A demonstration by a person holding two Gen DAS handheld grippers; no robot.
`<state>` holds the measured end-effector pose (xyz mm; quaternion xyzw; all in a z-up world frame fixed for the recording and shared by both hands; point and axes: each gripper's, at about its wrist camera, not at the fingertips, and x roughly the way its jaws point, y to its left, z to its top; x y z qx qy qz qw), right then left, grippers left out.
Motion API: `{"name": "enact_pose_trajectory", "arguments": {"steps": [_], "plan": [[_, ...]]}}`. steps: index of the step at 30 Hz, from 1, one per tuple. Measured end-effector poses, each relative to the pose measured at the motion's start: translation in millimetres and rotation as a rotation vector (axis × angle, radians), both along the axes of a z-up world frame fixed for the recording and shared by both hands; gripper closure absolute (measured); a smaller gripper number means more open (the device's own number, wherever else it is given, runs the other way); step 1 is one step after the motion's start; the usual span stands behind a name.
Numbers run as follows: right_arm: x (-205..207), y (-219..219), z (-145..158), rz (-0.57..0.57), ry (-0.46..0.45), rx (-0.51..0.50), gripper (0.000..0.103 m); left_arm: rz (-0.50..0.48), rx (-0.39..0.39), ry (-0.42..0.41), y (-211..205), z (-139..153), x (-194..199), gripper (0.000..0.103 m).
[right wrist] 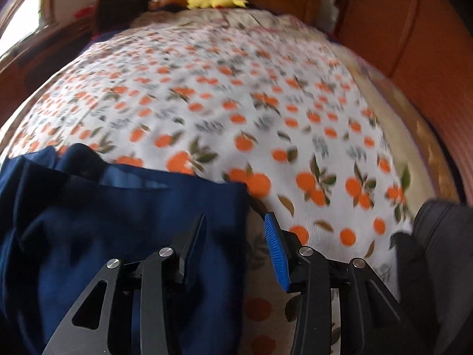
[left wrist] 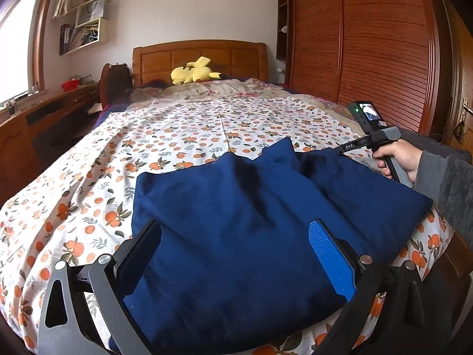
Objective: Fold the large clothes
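Left gripper (left wrist: 236, 236) spread wide over the folded garment (left wrist: 236, 207), gripping nothing. The garment lies on the sheet (left wrist: 177, 130) at the bed's near edge. Right gripper (right wrist: 233, 239) (view blurred) partly open astride the garment's right edge, pads clear.

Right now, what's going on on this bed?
A person with a two-finger tool in each hand is folding a navy blue garment on a bed with an orange-print sheet. The left tool hovers wide open over the garment's near part. The right tool, gripped by a hand in a grey sleeve, is open at the garment's right edge, one finger over the cloth, one over the sheet, gripping nothing. The garment lies partly folded.
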<state>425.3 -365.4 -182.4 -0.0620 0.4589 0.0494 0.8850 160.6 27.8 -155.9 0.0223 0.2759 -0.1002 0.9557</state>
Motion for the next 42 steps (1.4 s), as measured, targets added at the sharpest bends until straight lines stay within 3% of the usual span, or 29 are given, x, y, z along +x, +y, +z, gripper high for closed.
{"name": "enact_pose_trajectory", "arguments": {"steps": [5,6,7,8,11,14,16,20,24,26,29,35,36,38,42], "plan": [[3,-8,-11,-0.002,0.042,0.073,0.067,0.002,0.011,0.013,-7,-5,5,0.003],[3,-6,-11,0.010,0.048,0.077,0.073,0.001,0.012,0.016,-8,-6,6,0.003],[4,-4,-11,0.025,0.051,0.082,0.090,0.000,0.014,0.019,-10,-7,7,0.003],[3,-1,-9,0.052,0.046,0.078,0.100,-0.001,0.016,0.022,-11,-7,7,0.003],[1,3,3,0.086,-0.017,0.054,0.101,-0.007,0.022,0.024,-16,-8,8,0.003],[-6,-12,29,-0.010,-0.147,0.043,0.101,-0.012,0.024,0.027,-17,-9,10,0.003],[-5,-19,32,-0.076,-0.149,0.021,0.101,-0.013,0.026,0.030,-18,-10,11,0.003],[-4,-19,23,-0.085,-0.087,-0.027,0.100,-0.013,0.025,0.033,-17,-12,11,0.003],[-17,-22,31,-0.068,-0.107,-0.021,0.095,-0.013,0.026,0.034,-17,-11,10,0.003],[-29,-22,40,-0.037,-0.128,-0.028,0.087,-0.014,0.023,0.035,-16,-12,11,0.003],[-60,-21,58,0.030,-0.166,-0.023,0.071,-0.017,0.020,0.036,-15,-12,10,0.003],[-134,-12,73,0.145,-0.200,0.031,0.061,-0.035,0.010,0.027,-19,-8,5,0.003],[-143,-11,73,0.153,-0.199,0.038,0.058,-0.039,0.009,0.026,-20,-8,4,0.003],[-164,-8,71,0.166,-0.203,0.052,0.040,-0.049,0.009,0.026,-25,-8,2,0.003],[-201,-6,61,0.183,-0.187,0.082,0.039,-0.070,0.012,0.030,-35,-10,0,0.003]]}}
